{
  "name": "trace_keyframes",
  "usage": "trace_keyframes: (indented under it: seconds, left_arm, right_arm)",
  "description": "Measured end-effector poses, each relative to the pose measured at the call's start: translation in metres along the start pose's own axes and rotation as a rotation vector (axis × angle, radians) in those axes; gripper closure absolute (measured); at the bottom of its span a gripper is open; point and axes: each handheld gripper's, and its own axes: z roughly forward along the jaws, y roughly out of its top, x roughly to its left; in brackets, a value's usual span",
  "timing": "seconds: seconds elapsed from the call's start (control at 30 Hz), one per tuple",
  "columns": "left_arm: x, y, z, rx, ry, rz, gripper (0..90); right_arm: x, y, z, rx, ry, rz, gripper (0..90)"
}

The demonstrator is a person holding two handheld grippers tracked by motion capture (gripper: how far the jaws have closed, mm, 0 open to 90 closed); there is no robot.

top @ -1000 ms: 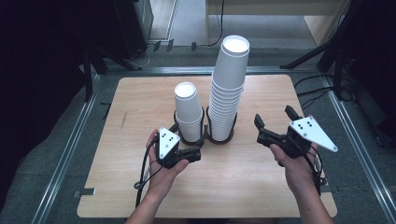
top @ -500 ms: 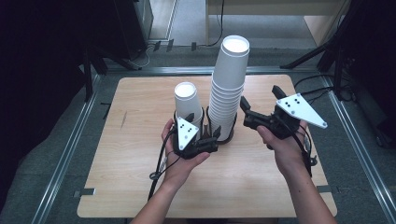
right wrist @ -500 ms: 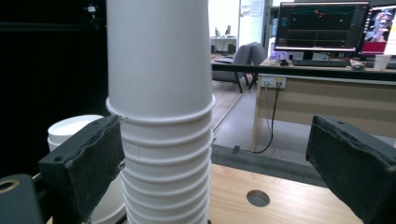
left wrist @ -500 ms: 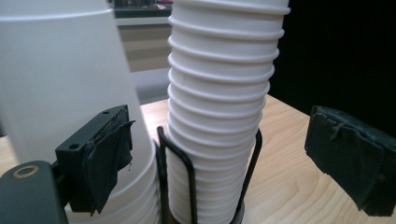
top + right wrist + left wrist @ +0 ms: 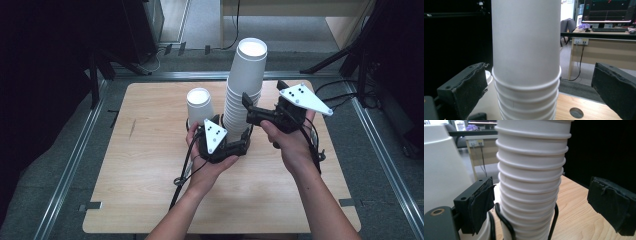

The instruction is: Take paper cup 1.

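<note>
The tall upright stack of white paper cups [image 5: 244,87] stands on the wooden counter [image 5: 150,165] between both spread finger pairs: left gripper [image 5: 239,143] low, right gripper [image 5: 248,111], just opening, nearer the top cup.

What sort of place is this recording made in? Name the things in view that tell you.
Probably an office or lab set up for recording: a wooden table framed by metal rails, a desk with a monitor behind, and stacked white paper cups as test material.
</note>
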Motion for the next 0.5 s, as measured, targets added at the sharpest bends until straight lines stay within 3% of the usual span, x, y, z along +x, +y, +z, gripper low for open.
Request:
trace_keyframes:
  seconds: [0.07,0.17,0.5]
  left_arm:
    - [-0.002,0.000,0.004,0.002,-0.012,0.000,1.9]
    - [-0.004,0.000,0.009,-0.001,-0.003,0.004,1.9]
    - [-0.007,0.002,0.030,-0.005,0.058,0.026,1.9]
  right_arm:
    - [0.000,0.004,0.005,0.008,0.009,0.008,0.3]
    - [0.000,0.007,0.013,0.026,0.010,-0.003,0.3]
    - [-0.001,0.014,0.031,0.045,0.037,0.012,0.3]
